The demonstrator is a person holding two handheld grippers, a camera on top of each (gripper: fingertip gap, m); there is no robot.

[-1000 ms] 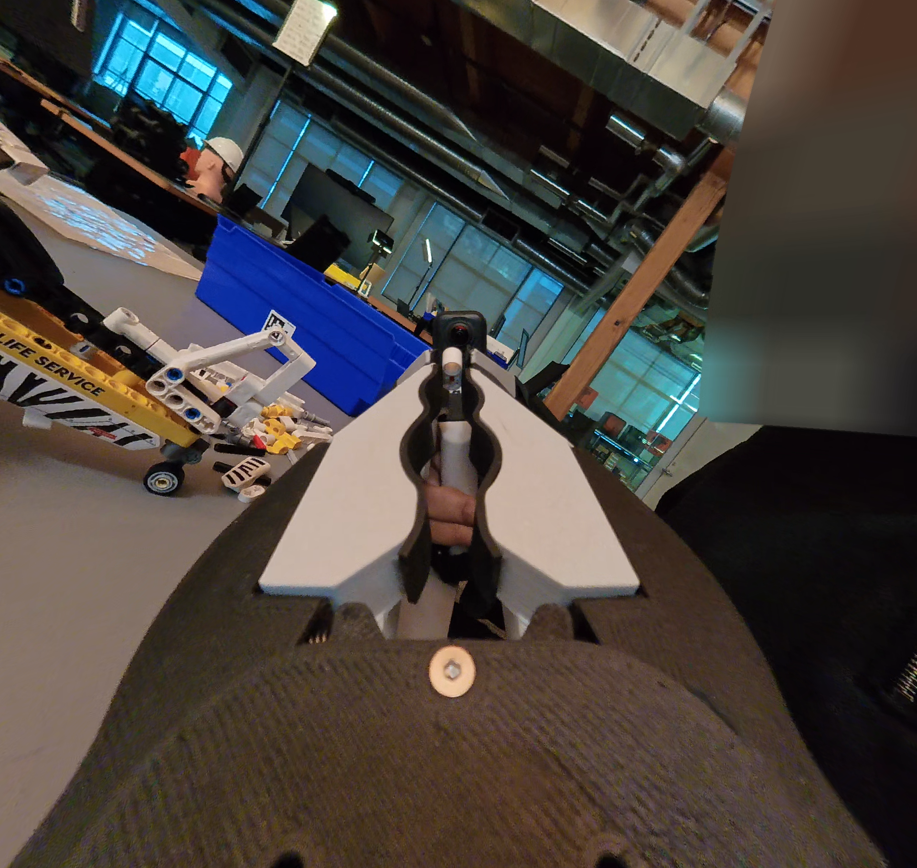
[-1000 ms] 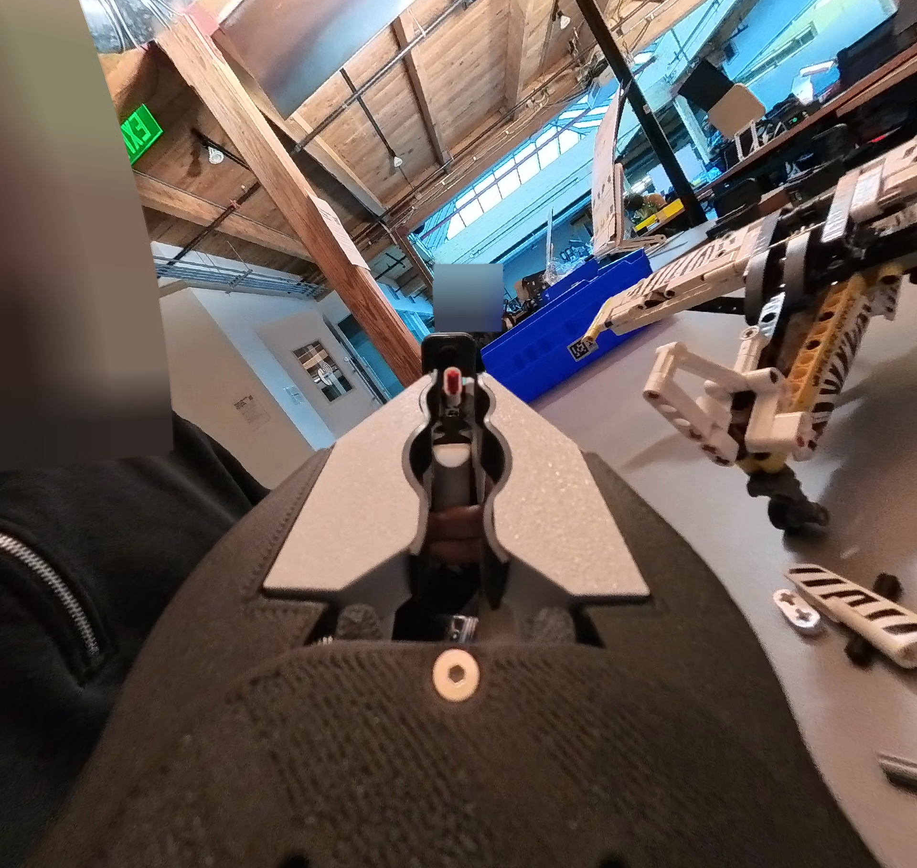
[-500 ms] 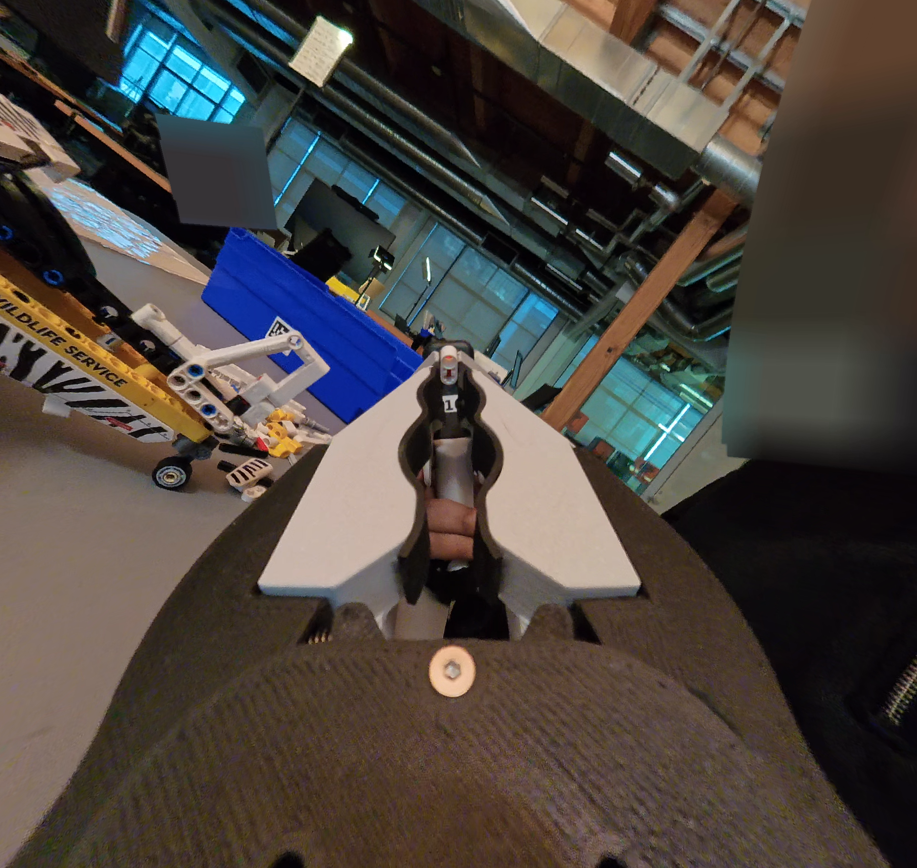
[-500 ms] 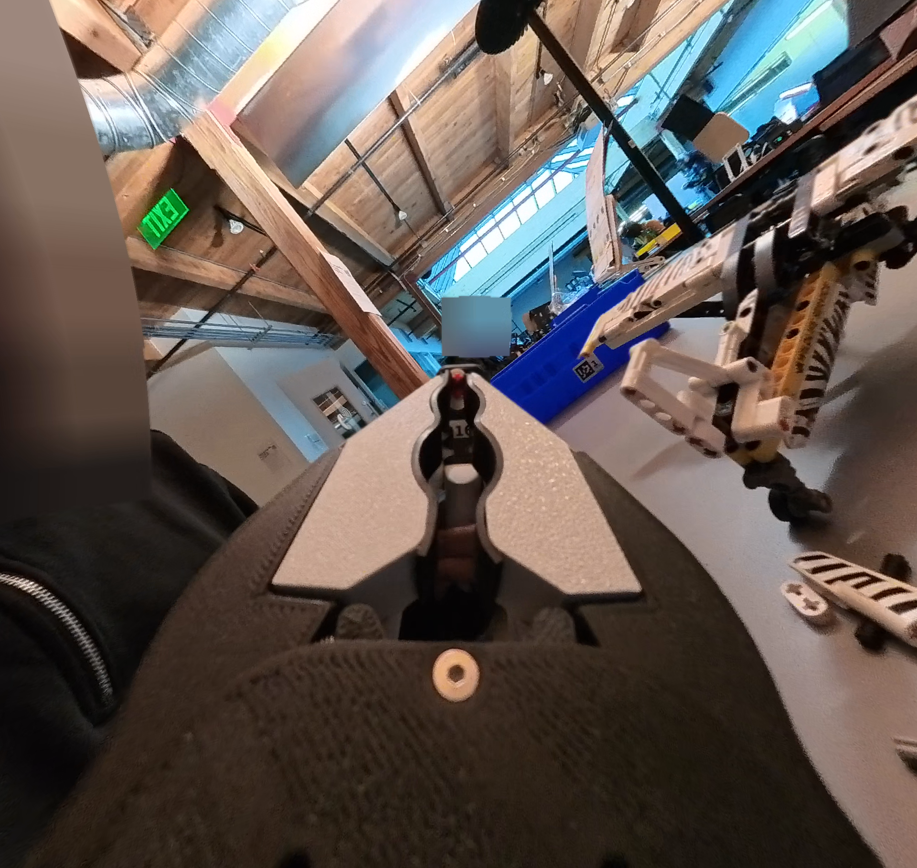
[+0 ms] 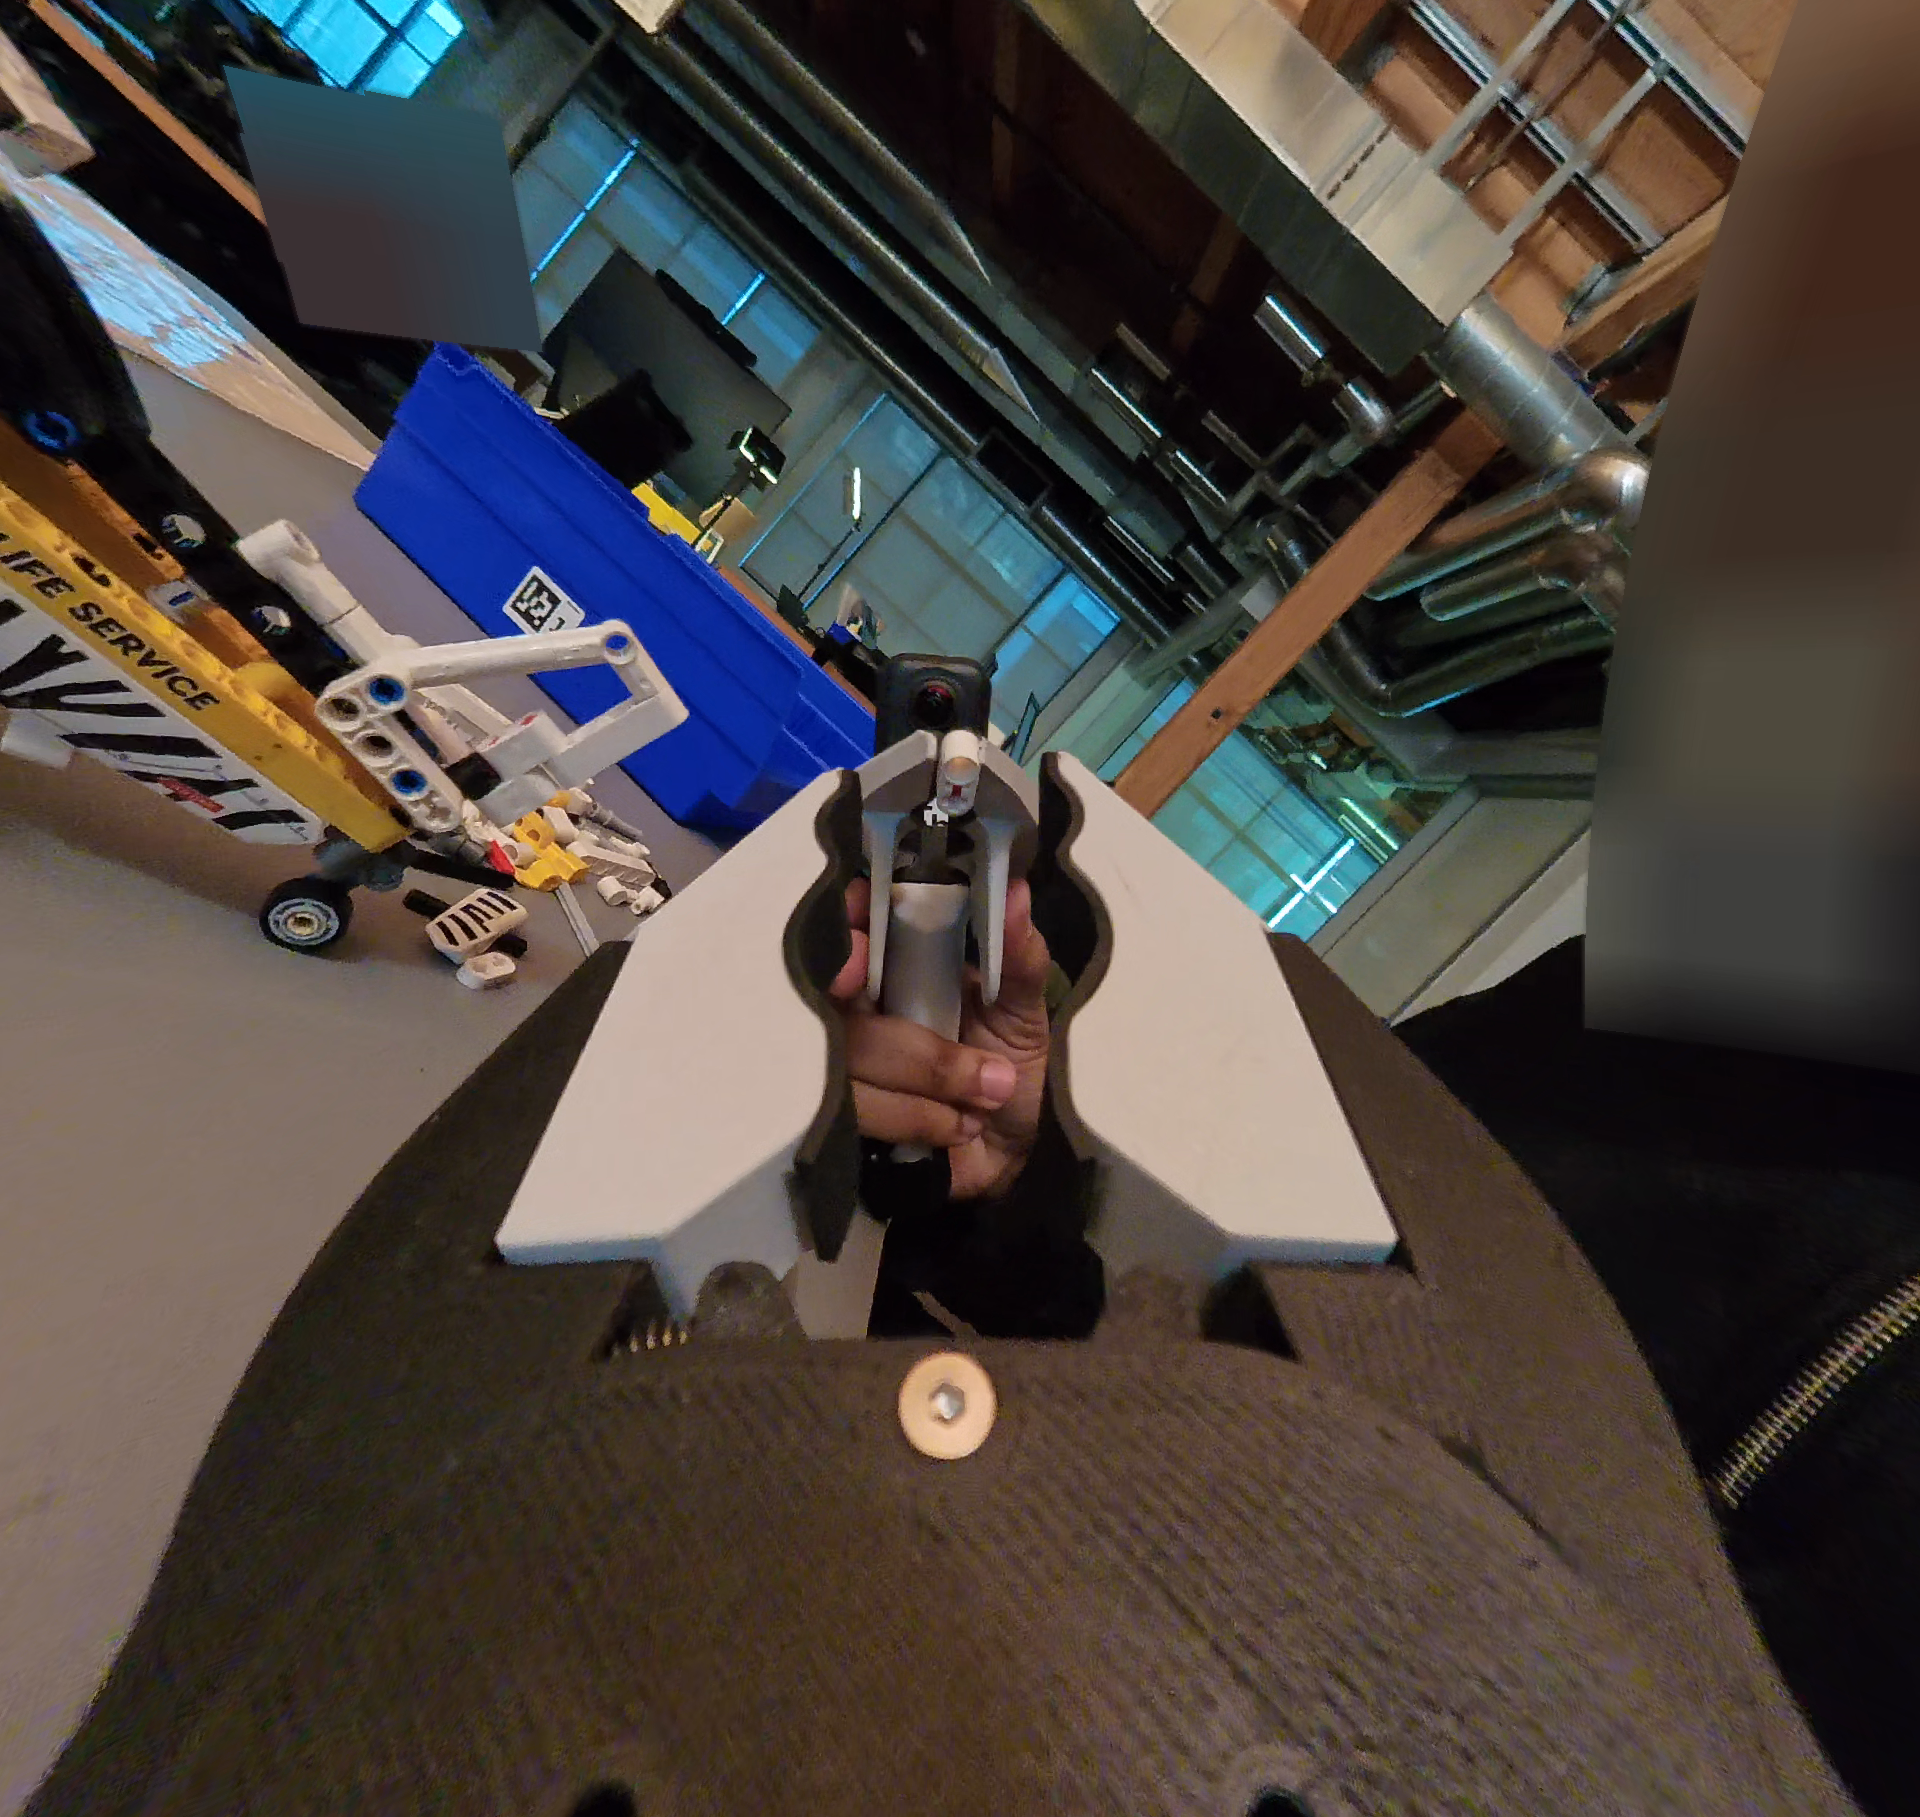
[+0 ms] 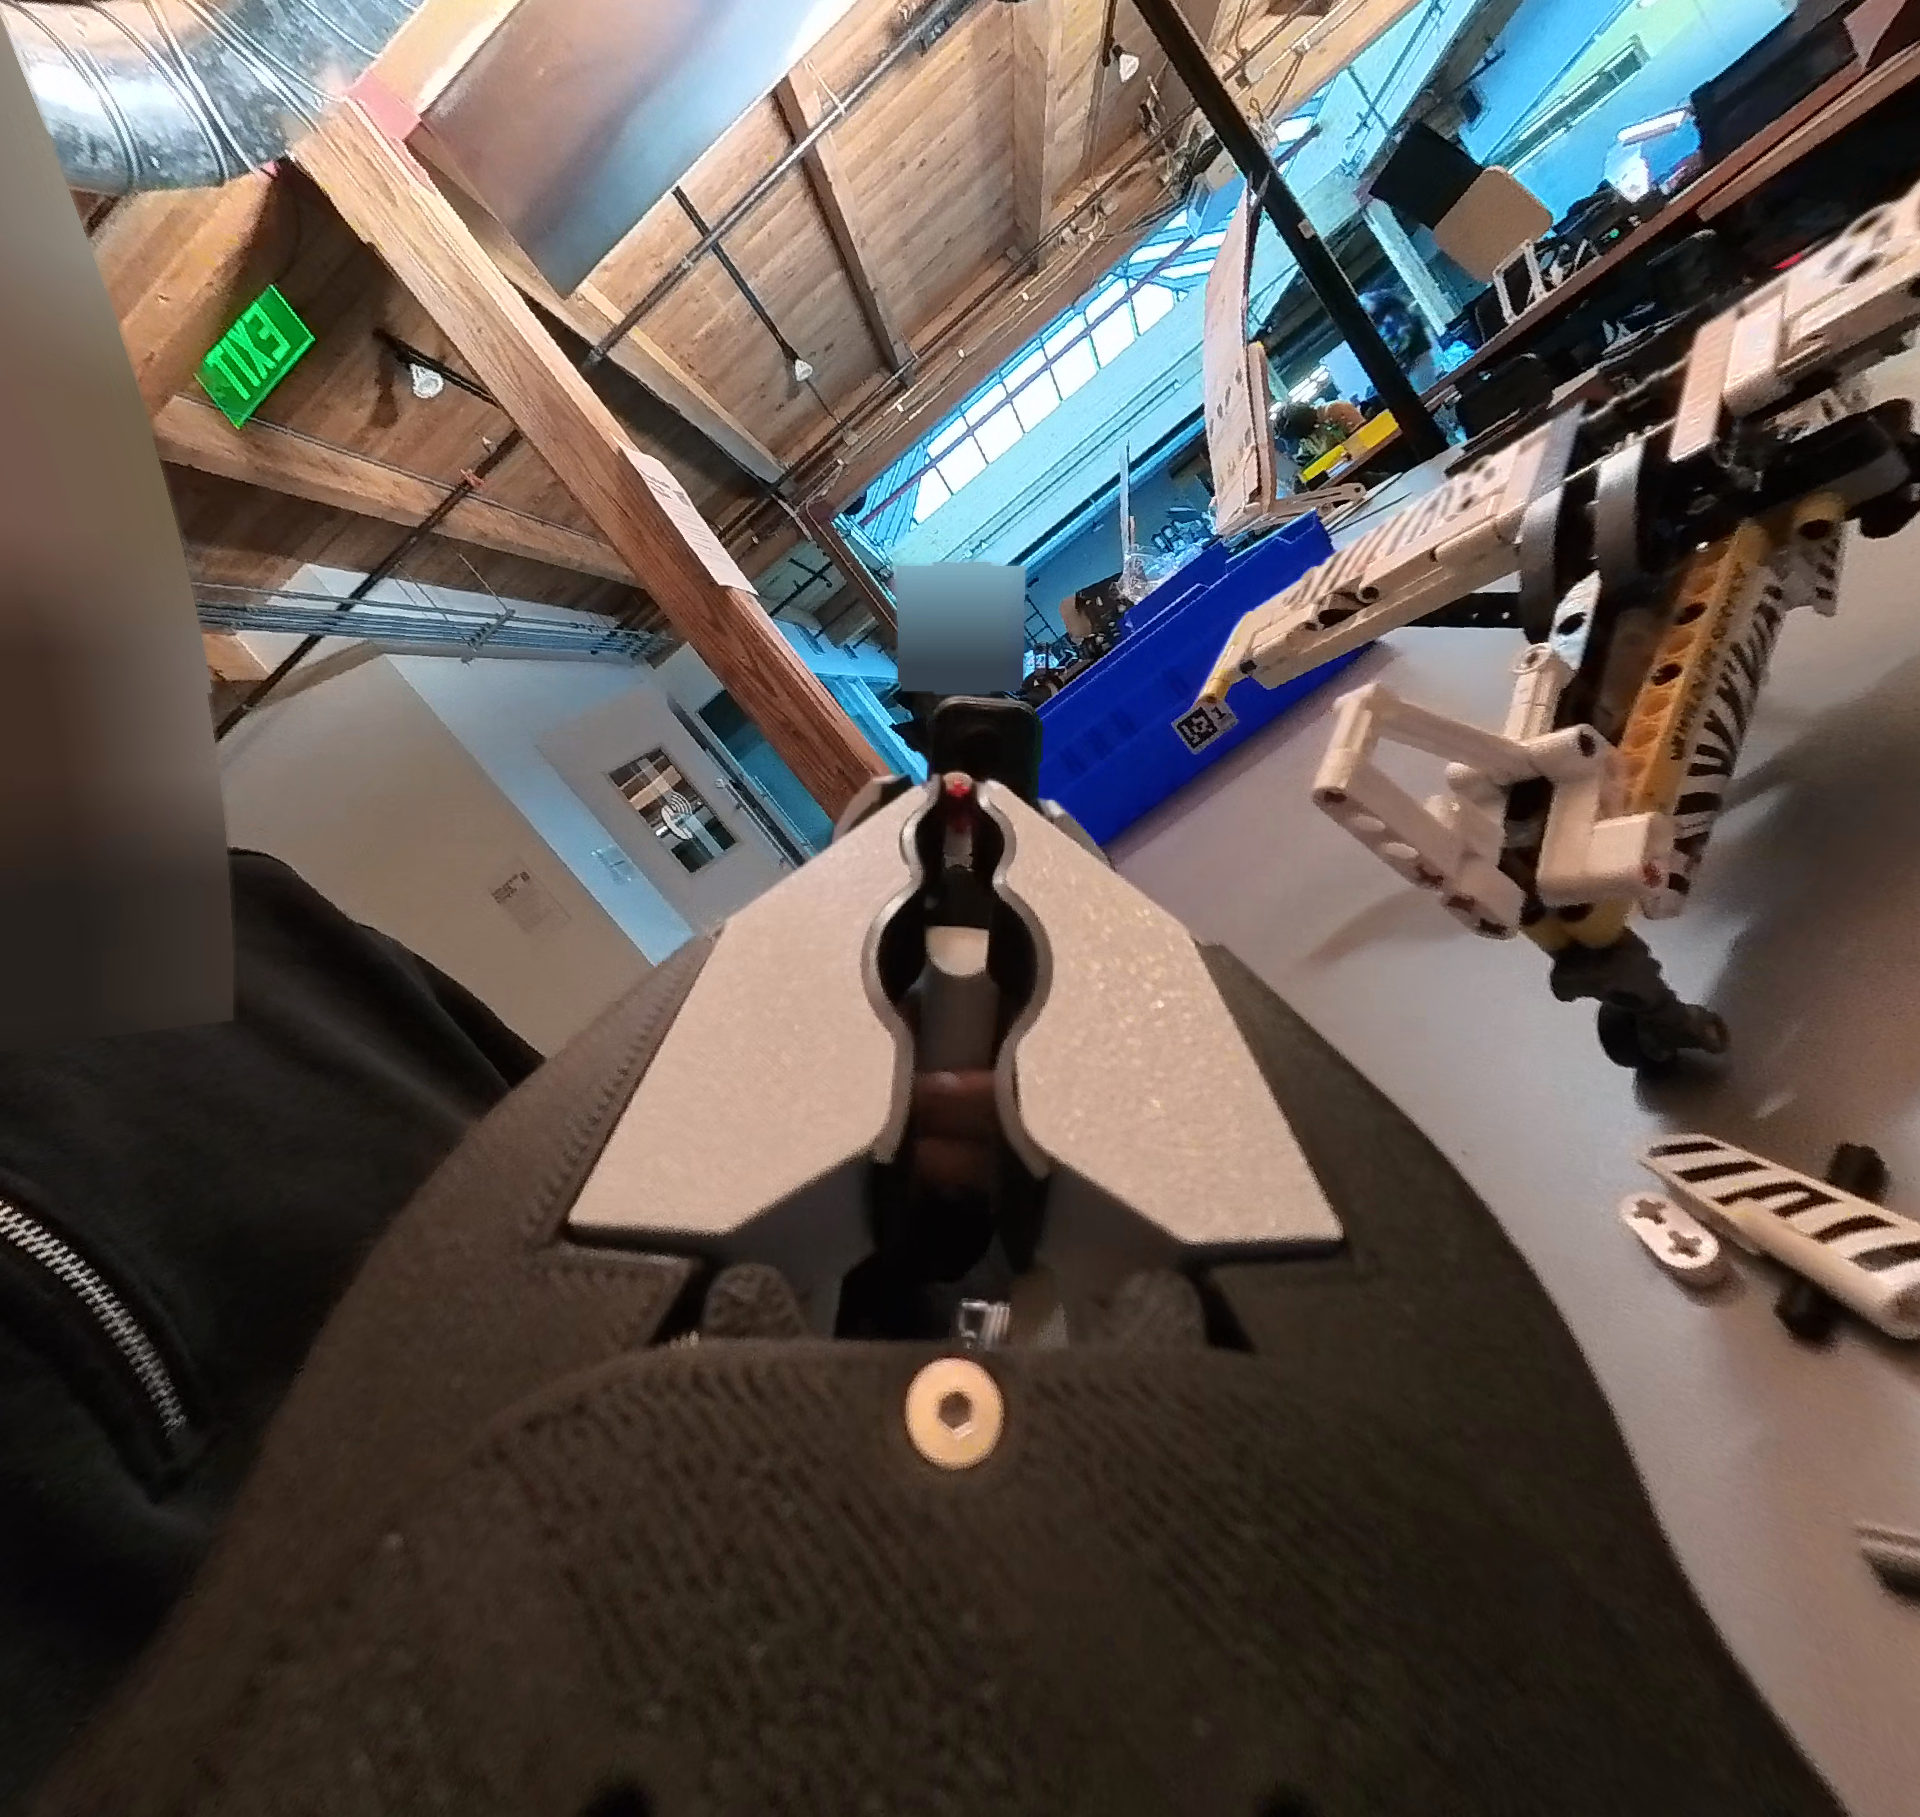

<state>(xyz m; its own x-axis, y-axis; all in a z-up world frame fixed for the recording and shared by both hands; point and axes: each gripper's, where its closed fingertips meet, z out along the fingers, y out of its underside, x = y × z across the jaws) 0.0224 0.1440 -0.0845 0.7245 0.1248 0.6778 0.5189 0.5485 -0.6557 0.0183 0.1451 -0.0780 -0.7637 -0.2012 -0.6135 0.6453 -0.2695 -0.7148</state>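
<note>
The grey desk (image 5: 156, 1092) fills the lower left of the left wrist view. A long blue bin (image 5: 582, 562) stands at its far edge. A yellow, black and white brick-built model (image 5: 208, 687) sits at the left edge of that view, with a white frame arm (image 5: 499, 666) reaching toward the centre. Small loose pieces (image 5: 540, 863) lie scattered just below the arm. In the right wrist view, a striped panel (image 6: 1787, 1237) lies on the desk at the lower right.

Both grippers are well apart from all of this and are raised above the desk's near edge. They point at each other, tip to tip.

The left gripper (image 5: 940, 785) has its fingers spread and nothing between its pads. Framed in that gap at the centre of its view is the right gripper (image 5: 935, 751), held by a hand (image 5: 956, 1061).

The right gripper's fingers are together on a small white peg with a red mark (image 5: 958, 765). In its own view only the red end (image 6: 958, 782) shows at the fingertips.

The peg lies dead ahead of the left gripper, centred between its fingers and touching neither. Its long axis runs roughly upright in the frame. How far it reaches in between the left fingers cannot be told.
</note>
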